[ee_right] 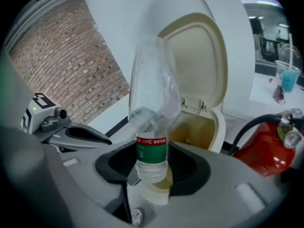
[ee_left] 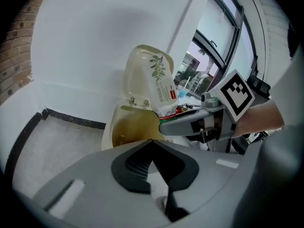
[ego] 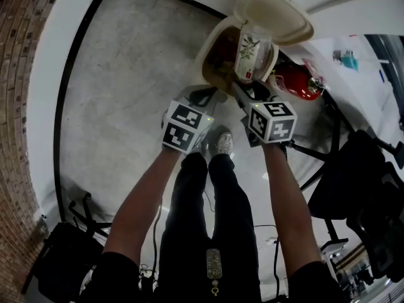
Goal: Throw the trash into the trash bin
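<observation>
A cream trash bin (ego: 207,46) stands on the floor with its flip lid (ego: 274,14) swung up and open. My right gripper (ego: 251,86) is shut on a clear plastic bottle (ego: 252,50) with a red and green label, and holds it upright over the bin's mouth. In the right gripper view the bottle (ee_right: 152,122) rises between the jaws (ee_right: 152,167), with the bin (ee_right: 214,127) behind it. My left gripper (ego: 203,98) hangs beside the bin's near rim. Its jaws (ee_left: 152,144) are shut with nothing between them. The left gripper view also shows the bottle (ee_left: 160,82) and bin (ee_left: 109,129).
A red fire extinguisher (ego: 297,84) stands right of the bin, close to my right gripper. A white wall and a black floor strip (ego: 69,74) curve behind; a brick wall (ee_right: 66,65) is at the left. Black chairs (ego: 353,175) stand at the right. My shoes (ego: 222,142) are below the grippers.
</observation>
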{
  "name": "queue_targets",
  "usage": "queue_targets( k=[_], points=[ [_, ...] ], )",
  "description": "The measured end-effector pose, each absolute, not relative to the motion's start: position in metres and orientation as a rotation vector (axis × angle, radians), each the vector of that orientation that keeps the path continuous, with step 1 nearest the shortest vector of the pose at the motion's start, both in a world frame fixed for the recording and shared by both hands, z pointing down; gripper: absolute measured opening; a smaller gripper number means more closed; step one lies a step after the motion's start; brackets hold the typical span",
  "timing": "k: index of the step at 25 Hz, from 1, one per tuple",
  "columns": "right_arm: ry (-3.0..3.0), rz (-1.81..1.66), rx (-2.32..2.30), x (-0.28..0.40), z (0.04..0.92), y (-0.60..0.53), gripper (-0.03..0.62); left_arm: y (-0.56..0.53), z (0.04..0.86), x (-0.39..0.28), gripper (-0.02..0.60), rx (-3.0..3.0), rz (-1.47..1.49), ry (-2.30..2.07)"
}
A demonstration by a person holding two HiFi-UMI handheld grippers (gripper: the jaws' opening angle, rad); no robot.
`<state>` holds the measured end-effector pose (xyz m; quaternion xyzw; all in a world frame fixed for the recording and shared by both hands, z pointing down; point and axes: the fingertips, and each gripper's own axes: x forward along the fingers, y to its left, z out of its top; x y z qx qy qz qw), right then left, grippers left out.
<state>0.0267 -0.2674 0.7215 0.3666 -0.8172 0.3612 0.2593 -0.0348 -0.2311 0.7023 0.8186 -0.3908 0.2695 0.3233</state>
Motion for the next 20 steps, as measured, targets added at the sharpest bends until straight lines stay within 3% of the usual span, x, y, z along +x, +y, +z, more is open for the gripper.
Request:
queue_targets(
  k=[20],
  points=[
    [-1.907,1.042,0.939,0.025,0.791,-0.273,0.207,-0.229,0.714,-0.055,0.002,2.108,0.715,-1.018]
  ],
)
